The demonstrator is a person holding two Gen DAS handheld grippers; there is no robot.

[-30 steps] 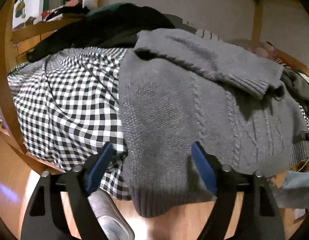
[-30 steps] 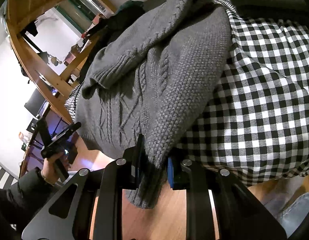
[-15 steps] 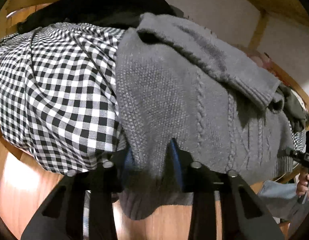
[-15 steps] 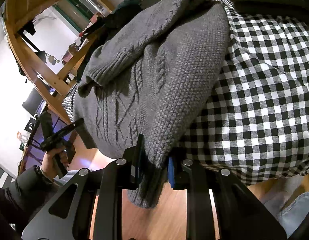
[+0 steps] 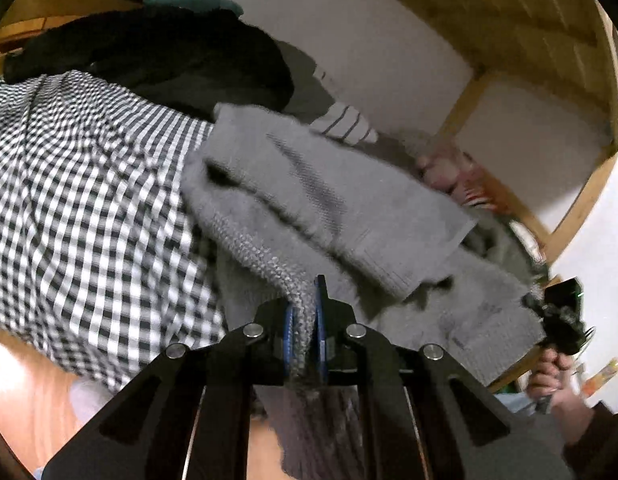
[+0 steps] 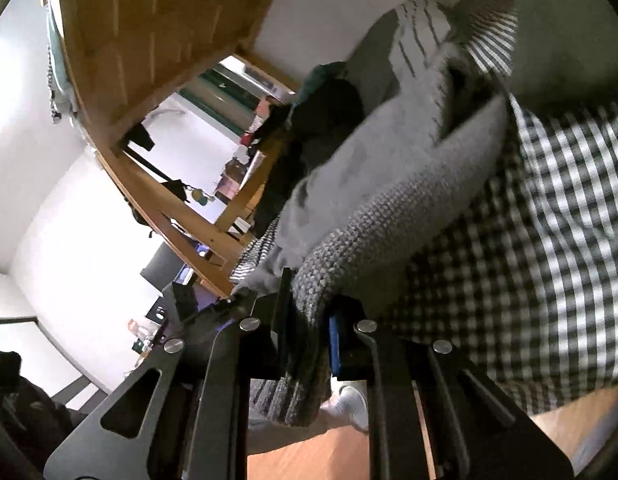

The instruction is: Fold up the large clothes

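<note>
Left wrist view: left gripper [image 5: 305, 326] pinches the sweater [image 5: 349, 208] hem between its jaws; right gripper [image 6: 309, 324] likewise. Lifting unevenly could shake the folded sleeve loose.

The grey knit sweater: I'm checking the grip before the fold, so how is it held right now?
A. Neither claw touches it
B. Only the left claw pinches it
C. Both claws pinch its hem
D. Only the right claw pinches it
C: the left claw and the right claw are each shut on the hem of the grey knit sweater, which lies on the checked bedding.
</note>
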